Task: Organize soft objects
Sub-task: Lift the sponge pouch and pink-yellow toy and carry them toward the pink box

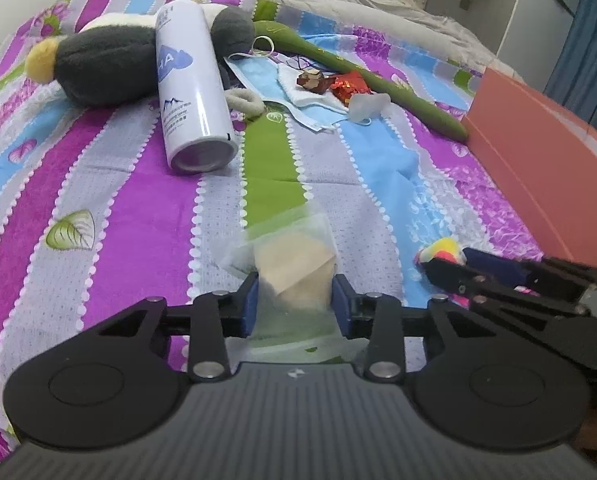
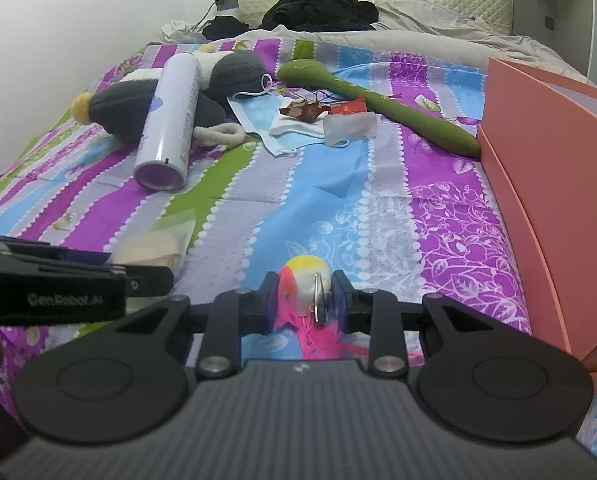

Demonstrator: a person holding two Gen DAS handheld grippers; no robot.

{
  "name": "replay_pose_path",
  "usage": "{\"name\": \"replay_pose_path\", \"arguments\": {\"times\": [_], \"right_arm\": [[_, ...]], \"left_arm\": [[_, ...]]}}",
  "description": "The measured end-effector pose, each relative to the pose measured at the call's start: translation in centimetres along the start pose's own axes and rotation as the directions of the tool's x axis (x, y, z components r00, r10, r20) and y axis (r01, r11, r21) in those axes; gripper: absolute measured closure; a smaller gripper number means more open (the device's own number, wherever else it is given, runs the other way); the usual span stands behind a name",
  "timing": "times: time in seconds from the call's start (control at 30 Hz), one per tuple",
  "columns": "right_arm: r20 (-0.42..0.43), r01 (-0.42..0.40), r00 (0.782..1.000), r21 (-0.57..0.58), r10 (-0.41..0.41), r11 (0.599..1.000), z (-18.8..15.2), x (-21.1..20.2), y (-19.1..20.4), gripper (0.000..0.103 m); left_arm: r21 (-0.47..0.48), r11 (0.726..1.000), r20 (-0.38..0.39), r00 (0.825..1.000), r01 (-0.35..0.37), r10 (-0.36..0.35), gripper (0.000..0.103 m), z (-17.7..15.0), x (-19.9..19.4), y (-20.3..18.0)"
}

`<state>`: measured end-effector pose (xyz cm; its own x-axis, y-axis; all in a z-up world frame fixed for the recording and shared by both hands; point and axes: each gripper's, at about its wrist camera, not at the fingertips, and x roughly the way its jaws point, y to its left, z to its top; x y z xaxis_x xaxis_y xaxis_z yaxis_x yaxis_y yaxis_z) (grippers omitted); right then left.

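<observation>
My left gripper (image 1: 294, 300) is shut on a clear plastic bag with a beige folded cloth inside (image 1: 294, 264), low over the striped bedspread; the bag also shows in the right wrist view (image 2: 154, 246). My right gripper (image 2: 306, 300) is shut on a pink, yellow and white fluffy pompom toy (image 2: 304, 280), seen in the left wrist view (image 1: 442, 250) at the right. A grey and white plush penguin (image 1: 98, 64) lies at the far left. A long green plush (image 1: 382, 84) lies across the middle back.
A white spray can (image 1: 190, 88) lies against the penguin. Blue face masks (image 1: 298, 92), wrappers and a white cloth lie mid-bed. A salmon-pink box (image 1: 546, 152) stands at the right edge. Black clothes (image 2: 318, 8) sit near the headboard.
</observation>
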<state>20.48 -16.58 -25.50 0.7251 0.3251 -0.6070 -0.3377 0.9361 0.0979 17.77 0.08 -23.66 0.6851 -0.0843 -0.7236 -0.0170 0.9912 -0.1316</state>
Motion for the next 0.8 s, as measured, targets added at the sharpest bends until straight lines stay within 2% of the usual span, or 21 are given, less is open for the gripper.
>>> {"name": "replay_pose_path", "arguments": {"times": [0.27, 0.37, 0.57, 0.8], "right_arm": [[-0.006, 0.022, 1.000, -0.005, -0.022, 1.000, -0.2, -0.8, 0.8, 0.071], [-0.004, 0.033, 0.999, -0.003, -0.033, 0.999, 0.0, -1.2, 1.1, 0.071], [-0.009, 0.051, 0.999, 0.008, -0.051, 0.999, 0.6, -2.5, 1.4, 0.071], [-0.027, 0.053, 0.998, 0.057, -0.051, 0.997, 1.5, -4.3, 0.6, 0.071]], "left_arm": [[-0.060, 0.997, 0.006, 0.999, 0.041, -0.041, 0.068, -0.2, -1.8, 1.1], [-0.063, 0.996, 0.009, 0.998, 0.055, -0.054, 0.079, -0.3, -2.4, 1.1], [-0.077, 0.994, 0.010, 0.997, 0.083, -0.083, 0.088, 0.0, -3.6, 1.3], [-0.095, 0.989, 0.030, 0.993, 0.116, -0.114, 0.090, 1.1, -5.6, 1.1]]}}
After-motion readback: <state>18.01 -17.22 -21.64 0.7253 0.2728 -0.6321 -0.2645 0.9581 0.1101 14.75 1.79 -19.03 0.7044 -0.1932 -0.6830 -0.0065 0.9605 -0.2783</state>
